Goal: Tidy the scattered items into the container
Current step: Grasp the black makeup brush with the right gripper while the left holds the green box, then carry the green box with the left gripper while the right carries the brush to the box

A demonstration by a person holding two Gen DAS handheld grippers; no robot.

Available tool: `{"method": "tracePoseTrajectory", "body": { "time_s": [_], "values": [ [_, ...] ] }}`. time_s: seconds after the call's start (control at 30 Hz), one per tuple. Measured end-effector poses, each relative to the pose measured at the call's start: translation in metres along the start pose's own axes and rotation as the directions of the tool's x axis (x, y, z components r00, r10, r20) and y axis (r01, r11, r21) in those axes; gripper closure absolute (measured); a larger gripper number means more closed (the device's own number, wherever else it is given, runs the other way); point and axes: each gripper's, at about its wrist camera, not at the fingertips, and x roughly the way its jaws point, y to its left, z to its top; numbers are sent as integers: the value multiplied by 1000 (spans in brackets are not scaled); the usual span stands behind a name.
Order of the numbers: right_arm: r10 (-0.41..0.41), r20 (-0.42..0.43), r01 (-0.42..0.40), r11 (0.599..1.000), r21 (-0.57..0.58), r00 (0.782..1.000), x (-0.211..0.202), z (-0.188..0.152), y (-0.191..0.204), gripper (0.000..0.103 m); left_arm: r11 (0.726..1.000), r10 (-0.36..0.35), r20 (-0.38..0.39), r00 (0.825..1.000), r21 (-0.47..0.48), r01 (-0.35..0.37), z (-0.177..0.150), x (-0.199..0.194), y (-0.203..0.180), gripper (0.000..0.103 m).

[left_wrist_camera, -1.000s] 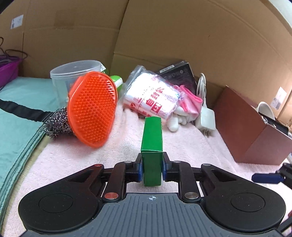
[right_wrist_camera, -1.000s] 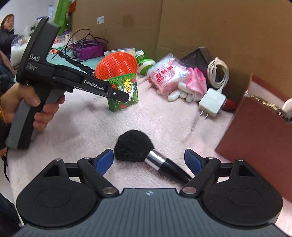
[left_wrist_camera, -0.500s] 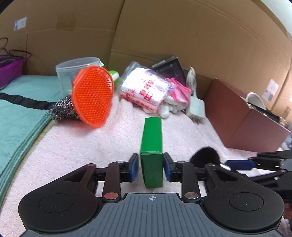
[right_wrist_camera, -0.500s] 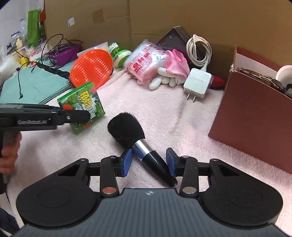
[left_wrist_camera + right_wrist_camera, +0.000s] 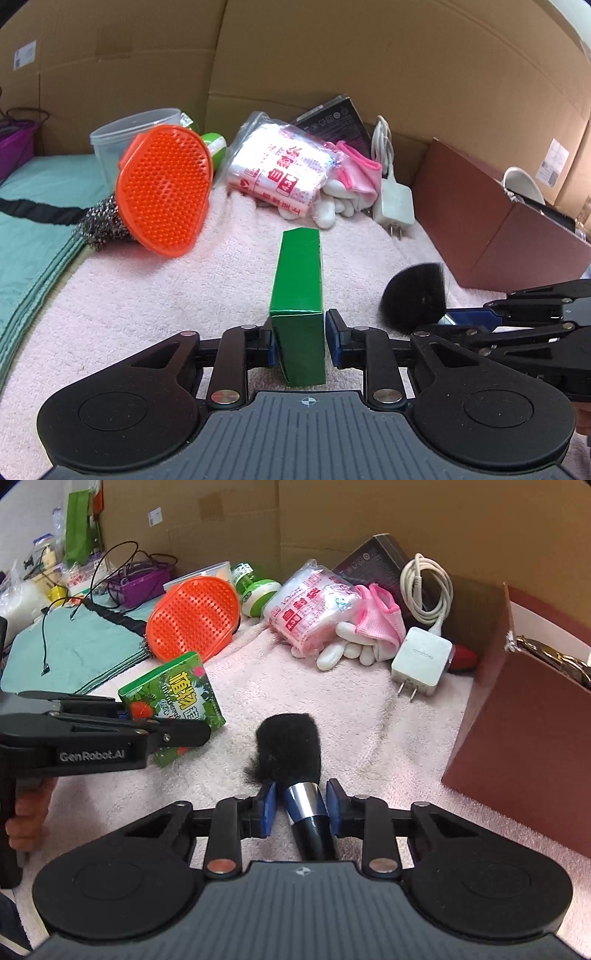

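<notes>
while both grippers are loaded, the notes go as follows. left gripper (image 5: 298, 345) is clamped on the green carton (image 5: 300, 299), pads on its two broad faces near the lower end; carton held edge-on above the pink towel (image 5: 147, 295) on the desk. right gripper (image 5: 298, 806) is closed around the makeup brush (image 5: 295, 771), pads at the silver ferrule where it meets the black handle, bristles pointing forward.

handling, judged: carton looks like thin card, light, likely to dent if squeezed hard; broad faces are the sound hold. brush is light; ferrule and handle stiff but glossy, could slip or swivel; bristles soft, no place to grip.

brown box (image 5: 524, 716), open-topped, stands to the right, near the brush and apart from it; presumably the container.

writing: "genrobot.ai" on the left gripper's side in the right wrist view; "oppo", faint, on the white charger (image 5: 421, 662); chinese characters on the carton's face and, in red, on the plastic packet (image 5: 280, 170), not read with confidence.
</notes>
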Motion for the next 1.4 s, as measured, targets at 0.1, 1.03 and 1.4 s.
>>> {"method": "tracePoseTrajectory", "body": {
  "time_s": [0.1,1.03,1.4],
  "values": [
    [0,7,-1,998,57,1000,-3,-3,-4,80,1000,-15,-10,1000,1,15,0,-2,-7,86],
    [-277,311,165,925,342,909,-127,45,-167,79,961,-265,98,959,105,255,140,78,-208,86],
    [-286,249,179,909,376,925,-82,38,-201,79,971,-224,32,974,97,221,139,119,-209,85]
  ]
}}
